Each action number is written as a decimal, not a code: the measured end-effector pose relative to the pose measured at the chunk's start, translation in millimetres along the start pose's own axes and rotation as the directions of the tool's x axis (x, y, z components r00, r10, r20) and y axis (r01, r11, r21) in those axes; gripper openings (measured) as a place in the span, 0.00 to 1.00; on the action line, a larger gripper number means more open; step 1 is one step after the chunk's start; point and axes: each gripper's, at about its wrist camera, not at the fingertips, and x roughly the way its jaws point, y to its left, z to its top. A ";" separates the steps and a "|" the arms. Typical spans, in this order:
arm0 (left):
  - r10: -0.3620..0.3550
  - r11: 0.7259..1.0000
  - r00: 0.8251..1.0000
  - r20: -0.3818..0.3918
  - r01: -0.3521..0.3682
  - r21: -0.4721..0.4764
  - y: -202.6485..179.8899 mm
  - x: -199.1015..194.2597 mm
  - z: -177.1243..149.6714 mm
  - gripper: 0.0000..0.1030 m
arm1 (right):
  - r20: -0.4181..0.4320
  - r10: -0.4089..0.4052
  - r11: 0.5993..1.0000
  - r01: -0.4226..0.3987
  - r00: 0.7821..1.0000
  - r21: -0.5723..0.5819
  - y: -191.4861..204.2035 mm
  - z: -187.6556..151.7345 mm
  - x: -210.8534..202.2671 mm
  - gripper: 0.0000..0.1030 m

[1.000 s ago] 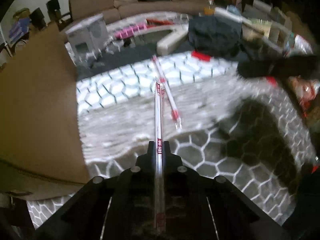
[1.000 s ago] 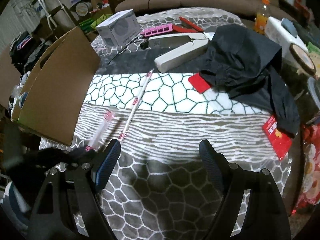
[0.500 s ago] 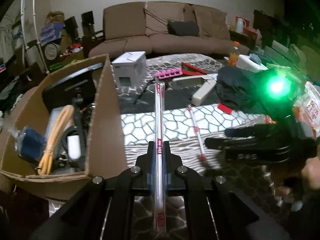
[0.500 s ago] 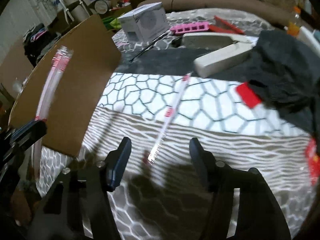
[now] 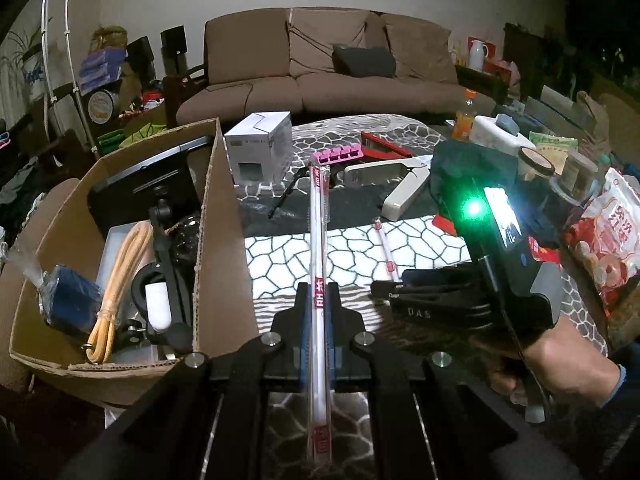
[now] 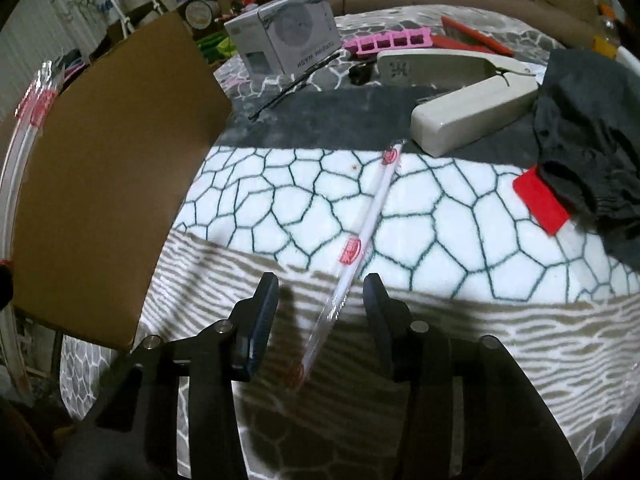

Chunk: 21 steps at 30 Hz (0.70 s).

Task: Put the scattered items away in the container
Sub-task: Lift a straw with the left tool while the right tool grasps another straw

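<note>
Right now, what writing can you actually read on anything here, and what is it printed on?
"DAS": on the right gripper.
"TURBINE WASH", upside down: on the grey box.
Red characters on the snack bag: not clearly readable.
Red labels on both wrapped straws: too blurred.

Right gripper (image 6: 320, 300) jaws closing — wrapped straw (image 6: 360, 236) between, untouched.

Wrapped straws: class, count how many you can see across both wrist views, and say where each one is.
2. One wrapped straw is clamped in the left gripper; another lies on the patterned blanket, between the closing right gripper jaws. Others may be hidden.
</note>
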 end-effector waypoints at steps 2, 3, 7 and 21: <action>0.000 1.000 1.000 -0.003 0.000 0.001 0.1 -0.4 -1.0 0.06 | 0.003 0.013 1.000 -0.013 1.000 0.013 -4.5 4.3 0.3 0.41; 0.000 1.000 1.000 -0.003 0.000 0.000 0.6 -0.6 -1.4 0.06 | 0.005 0.018 1.000 -0.018 1.000 0.022 -7.3 5.9 0.6 0.41; 0.006 1.000 1.000 -0.002 -0.006 -0.005 3.6 -1.4 -2.6 0.06 | 0.017 -0.010 1.000 0.010 1.000 0.009 -7.9 6.8 2.6 0.33; 0.031 0.999 0.999 -0.014 -0.031 0.019 1.6 -0.1 -3.5 0.06 | 0.011 0.060 0.997 -0.060 0.998 0.048 -5.7 5.6 3.8 0.07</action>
